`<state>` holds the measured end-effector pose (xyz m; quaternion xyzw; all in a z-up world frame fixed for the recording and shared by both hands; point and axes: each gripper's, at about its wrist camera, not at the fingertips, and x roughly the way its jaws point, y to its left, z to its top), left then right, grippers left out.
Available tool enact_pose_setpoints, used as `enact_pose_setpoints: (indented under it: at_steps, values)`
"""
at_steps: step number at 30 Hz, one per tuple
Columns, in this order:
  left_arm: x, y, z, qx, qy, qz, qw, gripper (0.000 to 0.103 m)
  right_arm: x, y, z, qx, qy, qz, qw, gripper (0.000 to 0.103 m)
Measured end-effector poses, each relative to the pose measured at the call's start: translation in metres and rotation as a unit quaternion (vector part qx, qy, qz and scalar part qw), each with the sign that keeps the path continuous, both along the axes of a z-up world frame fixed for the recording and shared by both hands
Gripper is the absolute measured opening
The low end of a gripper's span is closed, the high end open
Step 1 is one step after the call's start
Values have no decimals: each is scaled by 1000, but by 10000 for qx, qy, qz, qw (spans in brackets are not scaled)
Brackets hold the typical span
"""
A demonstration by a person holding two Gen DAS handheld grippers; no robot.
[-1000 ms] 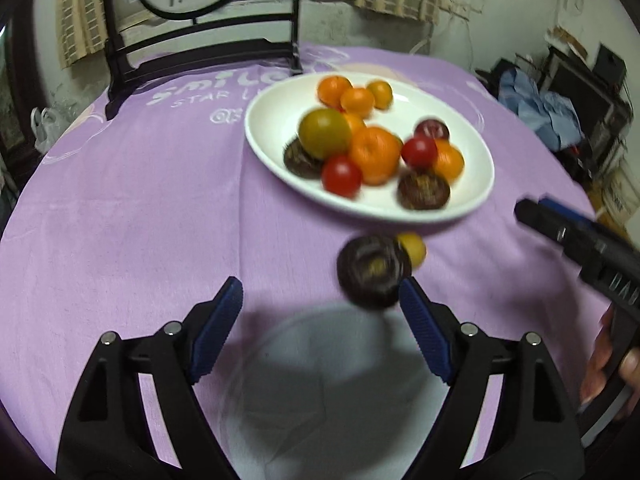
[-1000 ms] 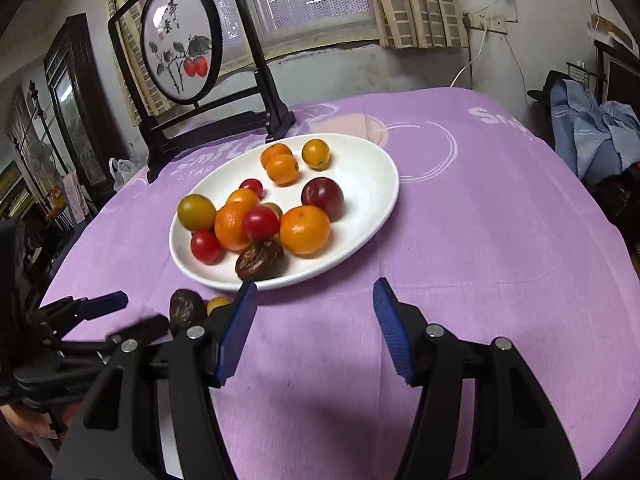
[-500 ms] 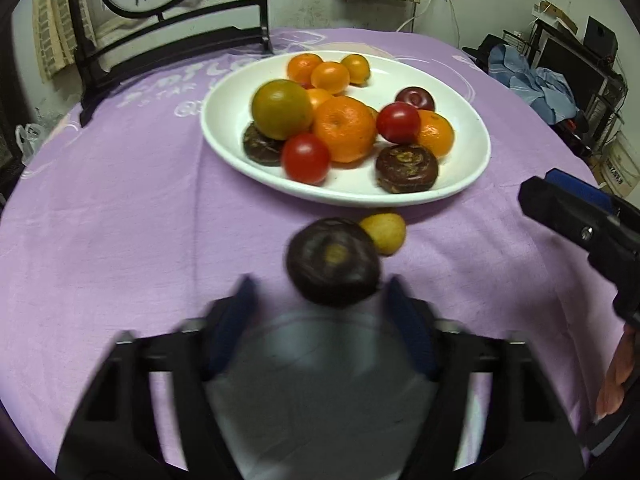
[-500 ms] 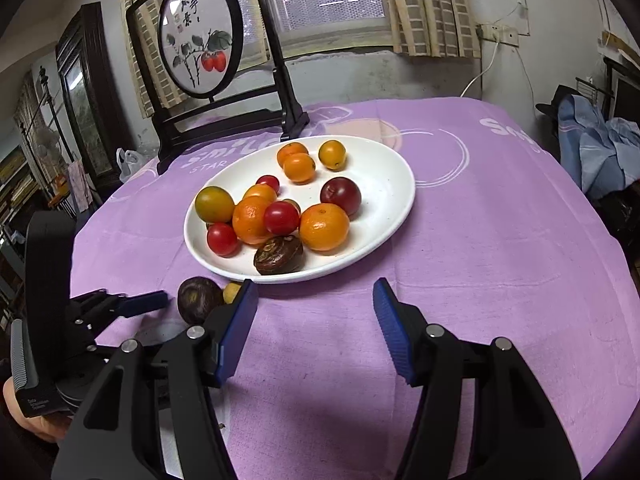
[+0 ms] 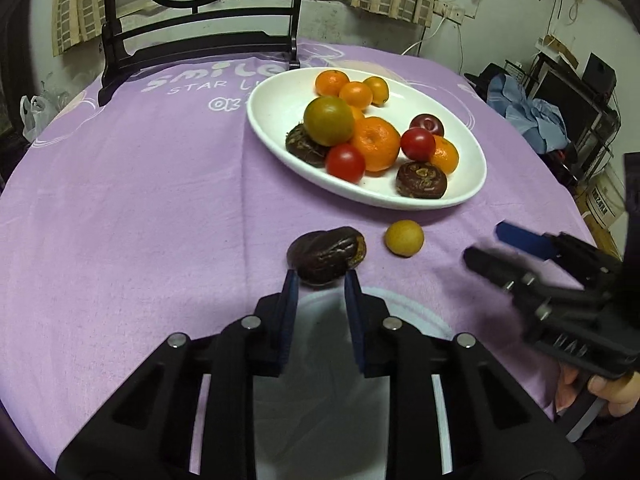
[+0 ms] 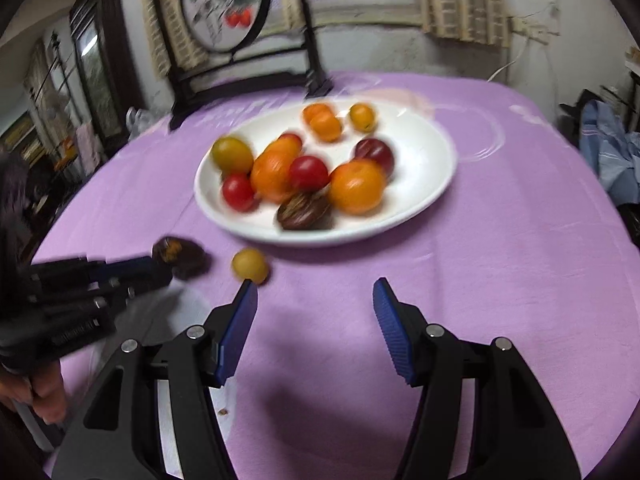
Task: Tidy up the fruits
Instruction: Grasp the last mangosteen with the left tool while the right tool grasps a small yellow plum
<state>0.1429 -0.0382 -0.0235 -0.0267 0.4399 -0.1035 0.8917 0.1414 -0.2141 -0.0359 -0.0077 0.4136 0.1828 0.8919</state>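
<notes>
**Dark fruit at the left fingertips, yellow fruit loose beside it**

Left gripper (image 5: 320, 280) narrowed on the near end of a dark wrinkled fruit (image 5: 326, 254) lying on the purple tablecloth (image 5: 132, 208); pads at its near edge, but cannot tell whether truly clamped or only touching. Right gripper (image 6: 314, 300) spread wide, holding nothing, just behind a small yellow fruit (image 6: 250, 265). Both loose fruits short of the white plate (image 5: 276, 114), near its front rim; plate already heaped with oranges, red tomatoes, a green-orange fruit and other dark ones.

Likely trouble: so shallow a hold on a rounded, wrinkled skin, probably slipping on the lift, the fruit rolling across the cloth toward the table edge. Two grippers close together, a knock between them possible. Crowded plate, so a careless drop liable to dislodge the pile.

Readable writing on the cloth: "smile", "STAR L…", "OK", partly hidden by the plate. Right-wrist view blurred.
</notes>
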Motion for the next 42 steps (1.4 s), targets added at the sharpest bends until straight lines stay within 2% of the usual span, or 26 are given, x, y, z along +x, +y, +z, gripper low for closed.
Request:
enact_pose_setpoints:
  at_steps: [4,5,6,7,11,13,14,16,17,19,24,29,34,35,36,37,39,42]
  values:
    - [3,0,-8,-104,158,-60,9998,25,2,16,-4,17,137,161,9998,60]
    - [4,-1,-8,-80,136,-60,9999,28,4,21,-4,-31,144,181,9997,60]
    - [4,-1,-8,-56,102,-60,9999,37,6,25,-4,-129,140,195,9996,60]
    - [4,-1,-8,-35,87,-44,9999,40,11,31,-5,-272,123,202,9993,60]
    - [5,4,-8,-67,89,24,9999,45,26,44,-12,-447,259,198,9985,60]
    - [6,7,-8,-99,98,61,9999,45,27,51,-14,-622,132,230,9977,60]
    - [6,8,-8,-103,99,77,9999,47,27,52,-14,-639,108,218,9977,58]
    - [7,8,-9,-66,116,119,9998,54,28,51,-11,-444,78,257,9987,42]
    - [6,8,-10,-59,126,106,9998,56,27,51,-11,-400,55,255,9989,41]
    - [6,5,-12,-23,163,57,9998,58,28,49,-11,-280,143,246,9992,28]
    - [3,2,-9,20,80,-1,10000,64,18,39,2,-119,108,201,9997,27]
    - [4,0,-8,-10,-7,-3,10000,64,-2,24,20,-19,-126,99,9999,27]
    - [12,-7,-16,50,15,36,10000,63,-10,16,23,9,-179,25,9998,27]
    - [13,-9,-17,144,-28,55,9999,61,-10,15,23,10,-164,17,9999,27]
    - [14,-13,-17,241,-91,13,9997,52,-9,14,23,16,-160,9,9999,27]
    - [14,-19,-17,364,-120,-110,9992,47,-7,14,22,27,-158,11,9999,27]
    - [13,-22,-17,508,-142,-109,9985,47,-6,12,22,9,-174,16,9998,27]
    - [11,-21,-13,447,-7,-47,9990,46,-5,4,25,25,-266,-88,9996,27]
